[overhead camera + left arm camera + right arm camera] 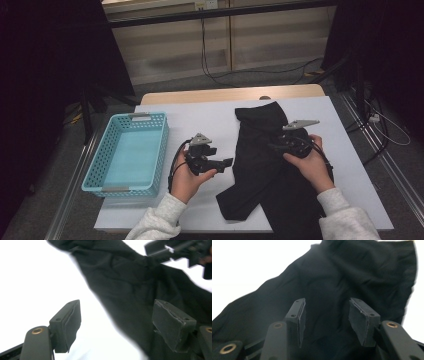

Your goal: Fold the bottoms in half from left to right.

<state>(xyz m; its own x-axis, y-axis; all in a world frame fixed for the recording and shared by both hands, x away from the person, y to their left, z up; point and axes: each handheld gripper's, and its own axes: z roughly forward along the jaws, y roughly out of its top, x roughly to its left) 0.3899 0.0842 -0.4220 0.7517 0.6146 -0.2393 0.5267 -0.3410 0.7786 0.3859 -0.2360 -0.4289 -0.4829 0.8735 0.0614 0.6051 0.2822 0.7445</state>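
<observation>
basket [127, 152]: table [210, 112] left | garment [260, 160]: table right, near edge | table: before cabinet [225, 35]

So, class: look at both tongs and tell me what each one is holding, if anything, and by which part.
Nothing is held. The left tongs stand open beside the edge of the black garment; the right tongs stand open above its cloth, pads not pressing it.

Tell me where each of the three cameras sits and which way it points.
High view: above the person's side, looking forward and down on the table, basket and black garment; sleeves, hands and both grippers show.
Left gripper view: on the left gripper, looking along its open jaws at the garment's edge; the right gripper shows farther off.
Right gripper view: on the right gripper, jaws open over the garment.
Shared: all three show the black garment on the white table.
</observation>
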